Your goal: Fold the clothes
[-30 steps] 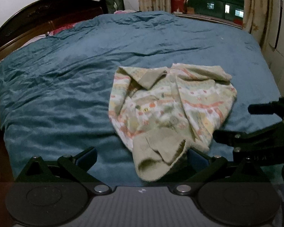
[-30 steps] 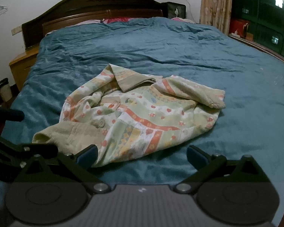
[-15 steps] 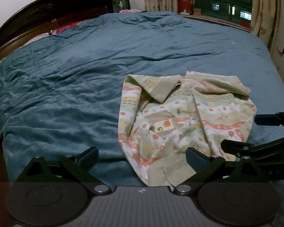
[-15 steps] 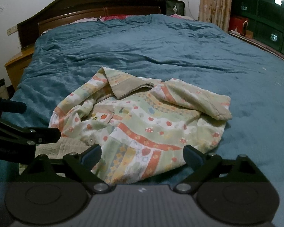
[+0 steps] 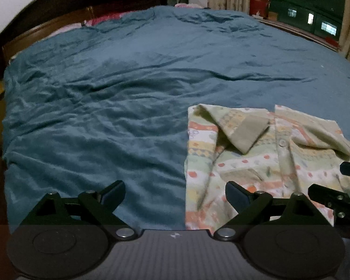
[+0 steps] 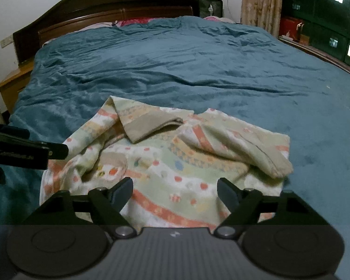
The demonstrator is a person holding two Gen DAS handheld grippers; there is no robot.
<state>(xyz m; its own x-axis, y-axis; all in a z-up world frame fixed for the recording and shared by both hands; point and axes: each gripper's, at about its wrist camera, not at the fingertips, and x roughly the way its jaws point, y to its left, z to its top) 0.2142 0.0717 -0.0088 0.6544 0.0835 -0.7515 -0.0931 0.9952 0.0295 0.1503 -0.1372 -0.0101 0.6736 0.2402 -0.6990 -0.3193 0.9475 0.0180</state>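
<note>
Patterned shirt (image 6: pixel 172 163) of pale green, cream and orange-red bands with small dots and motifs, lying crumpled on the near part of the bed (image 6: pixel 175 70), on top of a teal velvety blanket (image 5: pixel 105 107). Collar (image 6: pixel 149 122) turned out flat at the far end, plain beige on its underside. One sleeve (image 6: pixel 240 147) folded across the body toward the right side, ending in a beige cuff (image 6: pixel 277 163). Button placket (image 5: pixel 283 149) running down the middle, with one pale button visible near the collar. Small chest pocket with a beige top edge just left of the placket. Cloth bunched and wrinkled on the left side, near edge hidden under the tools.

Left gripper (image 5: pixel 175 192) low over the blanket at the shirt's left edge, fingers (image 5: pixel 114 191) spread wide apart and holding nothing; one fingertip over bare blanket, the other over the patterned cloth. Whether that fingertip touches the cloth, impossible to tell.

Right gripper (image 6: pixel 175 190) low over the shirt's near hem, fingers (image 6: pixel 226 192) likewise wide apart, nothing clamped between them, both tips above the fabric.

Dark wooden headboard (image 6: pixel 100 7) at the far end, pink and red bedding peeking out beneath it. Wooden nightstand (image 6: pixel 11 84) at the left of the bed. Floral curtain (image 6: pixel 261 2) beside a dark window with lit buildings outside.
</note>
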